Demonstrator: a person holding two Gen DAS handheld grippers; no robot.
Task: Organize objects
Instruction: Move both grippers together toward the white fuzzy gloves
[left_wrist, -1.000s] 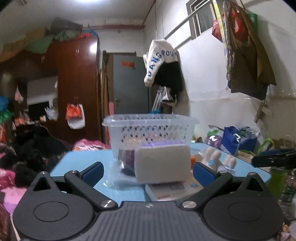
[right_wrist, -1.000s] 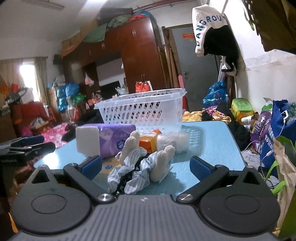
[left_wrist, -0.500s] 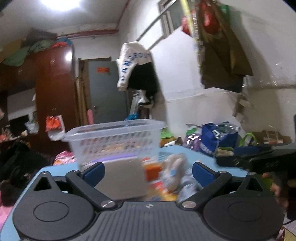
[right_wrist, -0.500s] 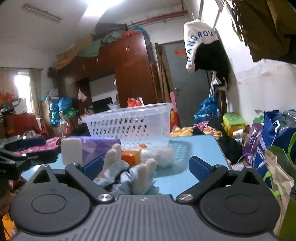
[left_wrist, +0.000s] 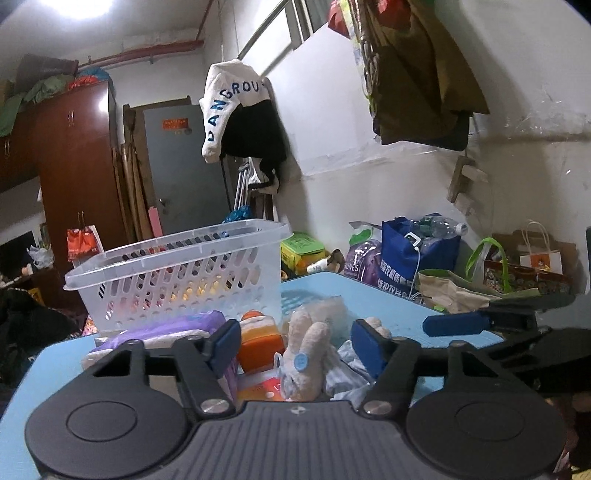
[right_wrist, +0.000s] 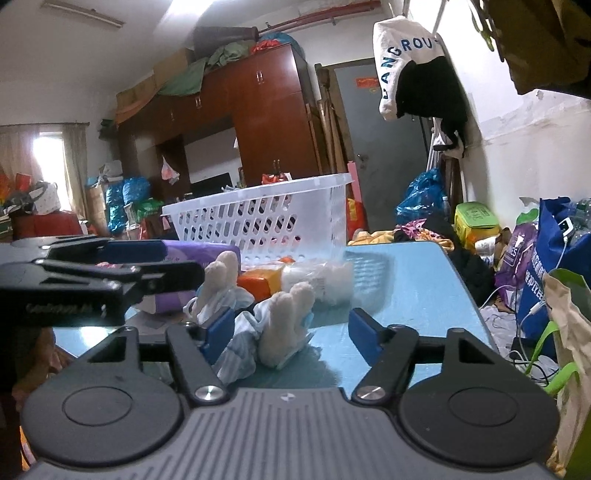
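Observation:
A white slotted basket (left_wrist: 177, 280) (right_wrist: 266, 218) stands at the far side of the blue table (left_wrist: 369, 295) (right_wrist: 406, 280). In front of it lie a purple tissue pack (left_wrist: 162, 328) (right_wrist: 195, 247), an orange packet (left_wrist: 256, 339) (right_wrist: 260, 280), a cream plush toy (left_wrist: 306, 354) (right_wrist: 284, 317) in striped cloth (right_wrist: 240, 350) and a clear bag (right_wrist: 325, 277). My left gripper (left_wrist: 295, 343) is open, its jaws on either side of the orange packet and plush toy. My right gripper (right_wrist: 291, 332) is open with the plush toy between its jaws. Each gripper shows in the other's view.
A dark wardrobe (right_wrist: 240, 122) and a grey door (left_wrist: 177, 166) stand behind the table. Bags (left_wrist: 417, 251) and clutter fill the floor to the right along the white wall. Clothes hang above the table's right side (left_wrist: 417, 66).
My left gripper has swung right from the tissue pack to the orange packet and plush toy. My right gripper has moved closer to the plush toy. The two grippers have come nearer together.

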